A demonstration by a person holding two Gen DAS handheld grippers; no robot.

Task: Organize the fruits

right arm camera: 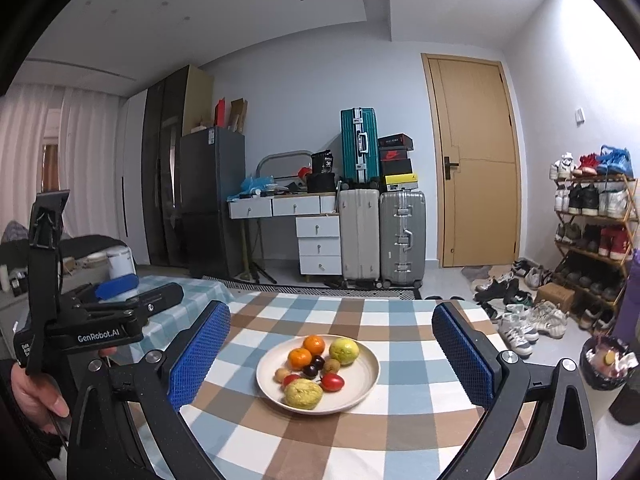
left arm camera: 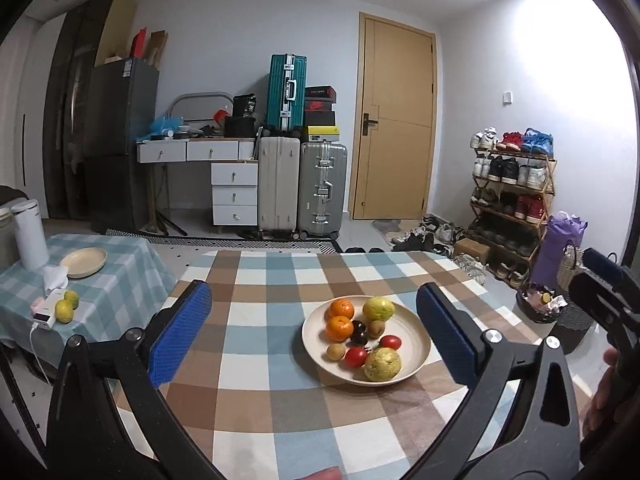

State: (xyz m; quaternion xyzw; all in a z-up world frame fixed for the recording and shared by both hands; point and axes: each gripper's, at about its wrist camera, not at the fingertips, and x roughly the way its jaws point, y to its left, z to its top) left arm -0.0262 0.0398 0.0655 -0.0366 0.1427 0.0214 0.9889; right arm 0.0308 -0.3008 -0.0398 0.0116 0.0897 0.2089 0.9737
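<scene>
Checked cloth covers the desk (left arm camera: 280, 400), where a plate (left arm camera: 416, 344) of mixed fruit (left arm camera: 362, 338) lies straight ahead of both tools, slightly right of centre for the left tool (left arm camera: 314, 334) and nearly centred for the right tool (right arm camera: 330, 354). Both are released and empty. Smaller fruits overlap, so kinds are hard to tell.

black-framed left gripper (left arm camera: 314, 328) and right gripper (right arm camera: 330, 356), blue textured pads (right arm camera: 196, 354), silver screws, white "genrobot.ai" lettering.
</scene>
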